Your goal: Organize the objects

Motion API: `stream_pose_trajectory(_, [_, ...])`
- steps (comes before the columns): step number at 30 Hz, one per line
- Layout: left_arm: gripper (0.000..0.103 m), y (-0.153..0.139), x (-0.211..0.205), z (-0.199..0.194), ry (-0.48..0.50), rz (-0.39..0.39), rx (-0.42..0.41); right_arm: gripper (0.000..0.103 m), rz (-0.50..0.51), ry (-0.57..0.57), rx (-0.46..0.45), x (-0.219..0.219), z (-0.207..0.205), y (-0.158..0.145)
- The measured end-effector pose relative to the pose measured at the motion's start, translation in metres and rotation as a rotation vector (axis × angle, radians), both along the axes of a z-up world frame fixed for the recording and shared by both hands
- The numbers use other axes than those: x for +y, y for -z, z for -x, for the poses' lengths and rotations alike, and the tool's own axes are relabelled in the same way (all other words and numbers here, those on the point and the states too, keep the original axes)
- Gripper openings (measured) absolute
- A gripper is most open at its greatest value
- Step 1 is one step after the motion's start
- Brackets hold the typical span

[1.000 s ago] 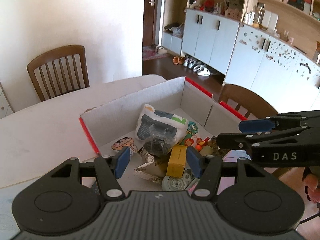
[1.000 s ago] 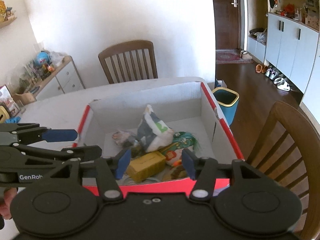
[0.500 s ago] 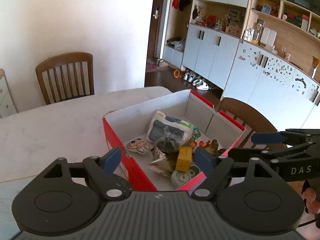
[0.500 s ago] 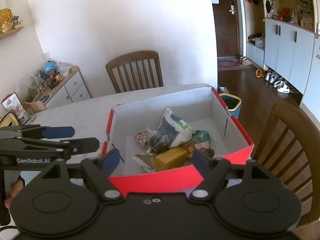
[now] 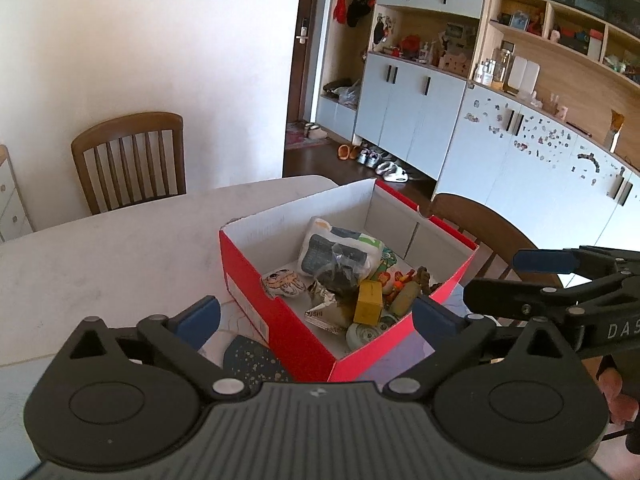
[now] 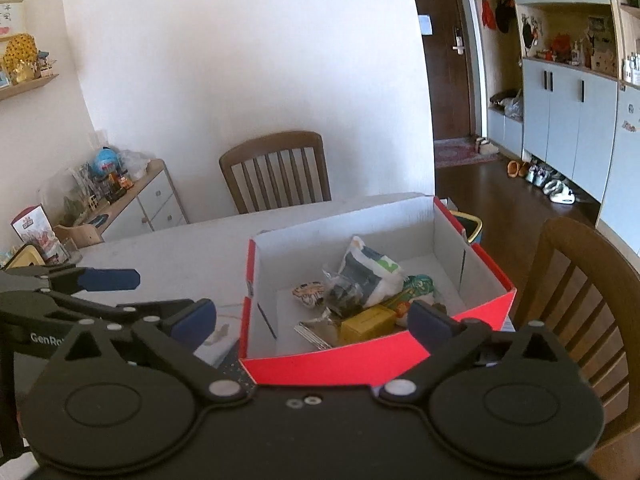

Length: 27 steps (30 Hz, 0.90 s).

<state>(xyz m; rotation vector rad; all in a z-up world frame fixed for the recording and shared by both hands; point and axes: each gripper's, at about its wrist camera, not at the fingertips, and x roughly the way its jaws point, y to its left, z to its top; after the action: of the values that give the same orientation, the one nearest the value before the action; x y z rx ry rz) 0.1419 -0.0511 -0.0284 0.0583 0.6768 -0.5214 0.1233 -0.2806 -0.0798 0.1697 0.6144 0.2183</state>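
A red cardboard box (image 5: 280, 312) (image 6: 360, 360) with white inside stands on the white table (image 5: 100, 248). It holds a white and dark pouch (image 5: 336, 248) (image 6: 370, 270), a yellow carton (image 5: 368, 306) (image 6: 366, 322), a round tin (image 5: 362, 334), a cartoon patch (image 5: 280, 284) and small toys. My left gripper (image 5: 316, 316) is open and empty, above and in front of the box. My right gripper (image 6: 312, 318) is open and empty, at the box's near side. Each gripper shows in the other's view.
A dark speckled mat (image 5: 252, 360) lies on the table by the box's near corner. Wooden chairs stand at the far side (image 5: 132, 156) and right side (image 6: 576, 280) of the table. A low cabinet (image 6: 132, 196) with clutter is at left. A bin (image 6: 470, 224) stands behind the box.
Both grippers have pulled back and up from the box, and their jaws have spread wider. The box's contents have not moved.
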Motion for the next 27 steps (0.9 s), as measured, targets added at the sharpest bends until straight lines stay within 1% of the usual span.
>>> stream_pose_trajectory(3, [0.103, 0.001, 0.007, 0.003, 0.005, 0.014, 0.007, 0.102, 0.009, 0.003, -0.011, 0.007, 0.006, -0.002])
stream_pose_trajectory(8, [0.103, -0.001, 0.018, 0.011, 0.005, 0.025, -0.014, 0.102, 0.024, 0.003, -0.025, 0.018, 0.017, -0.004])
stream_pose_trajectory(12, [0.103, -0.001, 0.029, 0.014, -0.005, 0.046, -0.011, 0.102, 0.023, 0.014, -0.027, 0.025, 0.025, -0.003])
stream_pose_trajectory(21, [0.103, 0.01, 0.043, 0.021, -0.021, 0.009, -0.024, 0.102, 0.026, 0.034, -0.029, 0.038, 0.037, -0.004])
stream_pose_trajectory(27, [0.103, 0.016, 0.051, 0.023, -0.02, -0.004, -0.025, 0.102, 0.023, 0.047, -0.012, 0.047, 0.044, 0.001])
